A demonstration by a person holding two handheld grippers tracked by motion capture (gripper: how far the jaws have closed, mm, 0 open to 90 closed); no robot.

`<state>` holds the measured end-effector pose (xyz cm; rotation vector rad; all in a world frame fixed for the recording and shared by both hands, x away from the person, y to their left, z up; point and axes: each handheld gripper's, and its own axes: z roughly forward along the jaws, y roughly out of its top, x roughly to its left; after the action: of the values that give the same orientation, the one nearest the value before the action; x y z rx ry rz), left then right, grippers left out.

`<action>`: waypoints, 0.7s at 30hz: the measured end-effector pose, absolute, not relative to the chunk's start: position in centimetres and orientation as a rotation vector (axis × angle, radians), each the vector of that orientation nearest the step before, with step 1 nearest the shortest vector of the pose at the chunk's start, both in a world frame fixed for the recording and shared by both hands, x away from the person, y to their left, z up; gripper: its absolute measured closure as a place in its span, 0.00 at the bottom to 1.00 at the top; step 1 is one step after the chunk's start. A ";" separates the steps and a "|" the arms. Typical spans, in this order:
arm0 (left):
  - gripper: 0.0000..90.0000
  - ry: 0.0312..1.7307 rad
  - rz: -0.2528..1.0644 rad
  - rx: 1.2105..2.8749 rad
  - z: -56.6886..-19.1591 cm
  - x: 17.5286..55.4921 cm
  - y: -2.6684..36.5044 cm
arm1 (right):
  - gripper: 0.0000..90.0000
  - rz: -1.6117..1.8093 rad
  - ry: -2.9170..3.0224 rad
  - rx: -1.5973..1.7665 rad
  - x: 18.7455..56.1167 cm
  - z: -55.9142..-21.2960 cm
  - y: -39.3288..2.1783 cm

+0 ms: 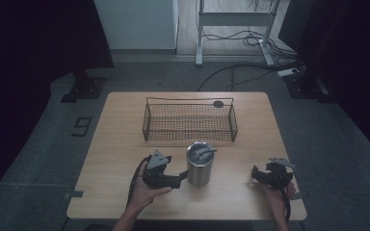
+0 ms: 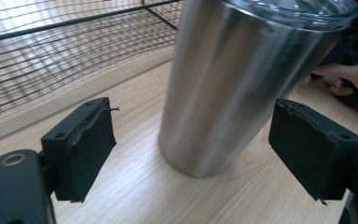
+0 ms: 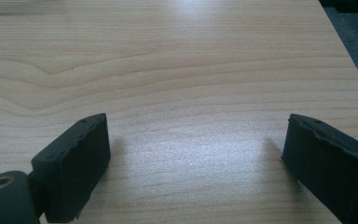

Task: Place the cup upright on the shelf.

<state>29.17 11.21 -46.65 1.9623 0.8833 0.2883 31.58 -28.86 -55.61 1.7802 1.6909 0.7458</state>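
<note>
A stainless steel tumbler [image 1: 200, 166] with a clear lid stands upright on the wooden table [image 1: 118, 144], just in front of the wire basket [image 1: 147, 122]. My left gripper [image 1: 179, 178] lies level to the tumbler's left and points at it, jaws open. In the left gripper view the tumbler [image 2: 233, 84] stands just beyond the two black pads [image 2: 81, 149], and neither pad touches it. My right gripper [image 1: 257, 175] rests near the table's front right corner. Its jaws are open over bare wood [image 3: 196, 140] with nothing between them.
The black wire basket [image 2: 51, 51] sits behind the tumbler, across the middle of the table. A small dark disc [image 1: 218, 103] lies behind the basket's far right corner. A hand [image 2: 349, 77] with the other gripper shows past the tumbler. Cables and a desk frame lie on the floor beyond.
</note>
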 end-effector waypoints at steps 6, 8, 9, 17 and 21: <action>0.12 0.855 0.273 1.994 -46.9 29.3 9.6 | 0.08 0.745 1.691 1.781 31.6 -55.6 -28.9; 0.12 0.855 0.270 2.000 -47.0 29.3 9.2 | 0.08 0.744 1.692 1.781 31.6 -55.6 -28.9; 0.12 0.854 0.272 2.002 -47.1 29.4 9.0 | 0.08 0.744 1.692 1.781 31.6 -55.6 -28.9; 0.09 0.834 0.272 2.024 -47.1 30.0 7.6 | 0.08 0.744 1.692 1.782 31.6 -55.6 -28.9; 0.08 0.817 0.274 2.044 -47.0 30.4 6.2 | 0.08 0.745 1.689 1.782 31.6 -55.6 -28.9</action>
<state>30.43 6.22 -46.98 2.0440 0.8166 0.2745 31.58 -28.87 -55.61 1.7820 1.6889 0.7449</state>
